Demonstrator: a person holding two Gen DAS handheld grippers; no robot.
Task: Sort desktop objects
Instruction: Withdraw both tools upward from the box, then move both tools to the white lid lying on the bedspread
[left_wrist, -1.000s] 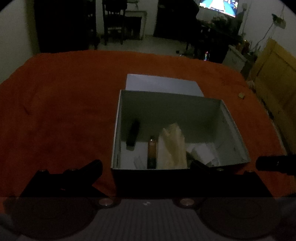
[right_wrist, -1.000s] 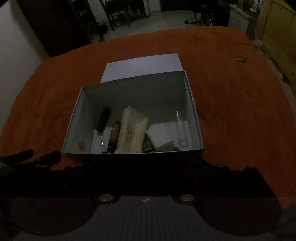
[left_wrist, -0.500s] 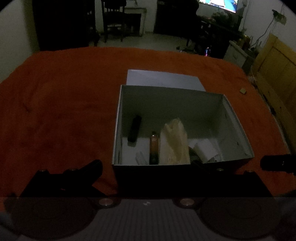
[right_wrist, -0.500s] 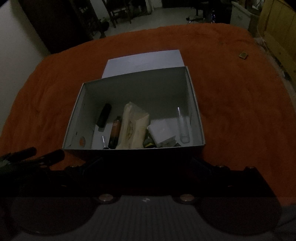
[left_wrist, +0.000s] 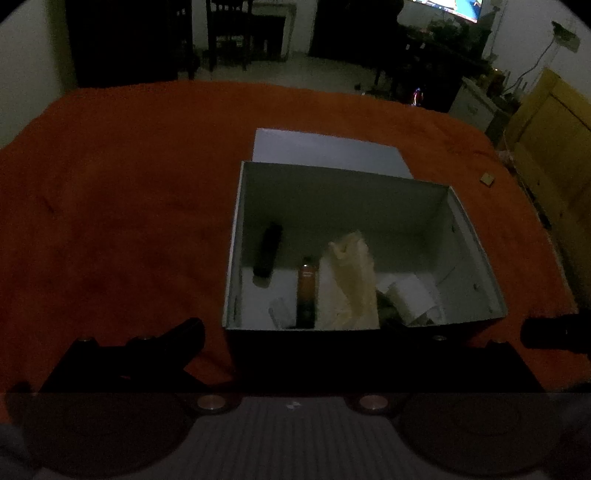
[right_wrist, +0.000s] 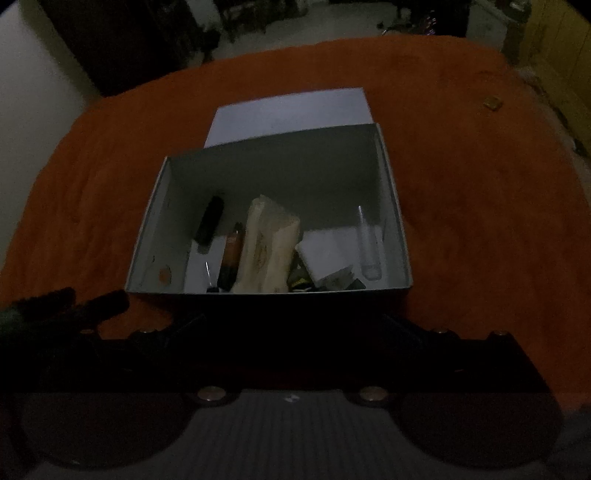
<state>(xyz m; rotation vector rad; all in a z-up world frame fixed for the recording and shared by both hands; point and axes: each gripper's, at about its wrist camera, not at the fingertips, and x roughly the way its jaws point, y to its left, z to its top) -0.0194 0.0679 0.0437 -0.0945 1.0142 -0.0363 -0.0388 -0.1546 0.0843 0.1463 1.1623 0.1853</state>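
A grey open box (left_wrist: 236, 240) (right_wrist: 147, 229) stands on the orange cloth. Inside lie a black cylinder (left_wrist: 267, 251) (right_wrist: 210, 221), a brown bottle (left_wrist: 306, 291) (right_wrist: 232, 254), a beige packet (left_wrist: 351, 280) (right_wrist: 266, 247), white paper (left_wrist: 410, 299) (right_wrist: 328, 251) and a clear tube (right_wrist: 367, 243). My left gripper (left_wrist: 310, 343) is open, its fingers spread wide before the box's near wall. My right gripper (right_wrist: 291, 325) is open too, just short of the same wall. Neither holds anything.
The box's flat lid (left_wrist: 325, 151) (right_wrist: 288, 110) lies behind it. A small tan object (left_wrist: 487, 179) (right_wrist: 493, 103) sits on the cloth at the far right. Wooden furniture (left_wrist: 546, 140) lines the right side. The room is dim.
Both views have shifted slightly, so more of the box's inside shows. The box's contents have not moved, and both grippers stay open.
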